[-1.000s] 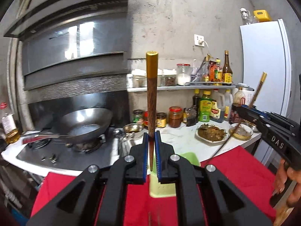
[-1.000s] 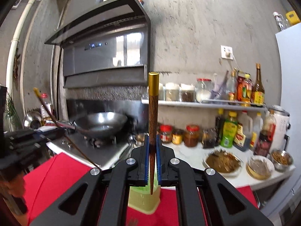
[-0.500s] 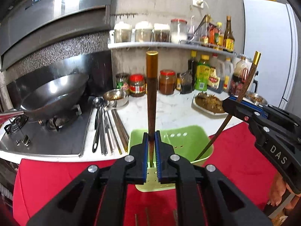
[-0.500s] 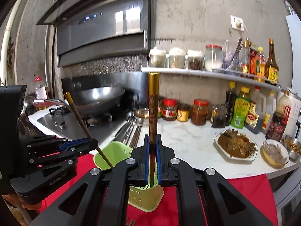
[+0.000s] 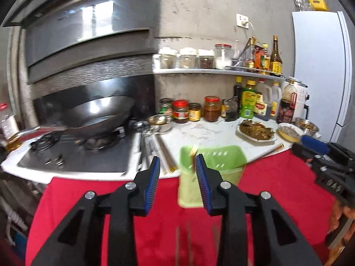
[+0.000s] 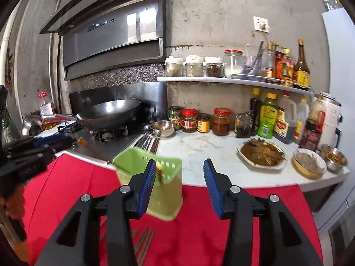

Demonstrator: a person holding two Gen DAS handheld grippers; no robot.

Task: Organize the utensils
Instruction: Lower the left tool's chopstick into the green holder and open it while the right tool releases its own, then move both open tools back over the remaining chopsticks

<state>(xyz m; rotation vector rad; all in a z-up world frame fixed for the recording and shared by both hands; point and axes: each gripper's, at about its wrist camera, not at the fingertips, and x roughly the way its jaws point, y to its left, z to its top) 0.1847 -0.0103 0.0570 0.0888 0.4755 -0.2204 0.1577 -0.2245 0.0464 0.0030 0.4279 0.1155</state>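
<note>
A green slotted utensil holder (image 5: 213, 173) stands on the red cloth at the counter's edge; it also shows in the right wrist view (image 6: 153, 184). Gold-tipped chopsticks (image 6: 159, 173) stand inside it, their gold ends (image 5: 193, 151) showing at its rim. My left gripper (image 5: 177, 175) is open and empty, just above and in front of the holder. My right gripper (image 6: 178, 177) is open and empty, with the holder behind its left finger. More chopsticks (image 6: 144, 241) lie on the red cloth below. Spoons and chopsticks (image 5: 155, 150) lie on the counter by the stove.
A wok (image 5: 97, 115) sits on the stove (image 5: 73, 155) at left. Jars (image 6: 188, 122), sauce bottles (image 6: 266, 119), a plate of food (image 6: 261, 153) and small bowls (image 6: 310, 164) crowd the white counter. A shelf (image 6: 221, 79) carries more jars. A fridge (image 5: 319, 66) stands at right.
Both grippers have opened and let go of their chopsticks, which now stand in the green holder. Both grippers have pulled back and up a little.
</note>
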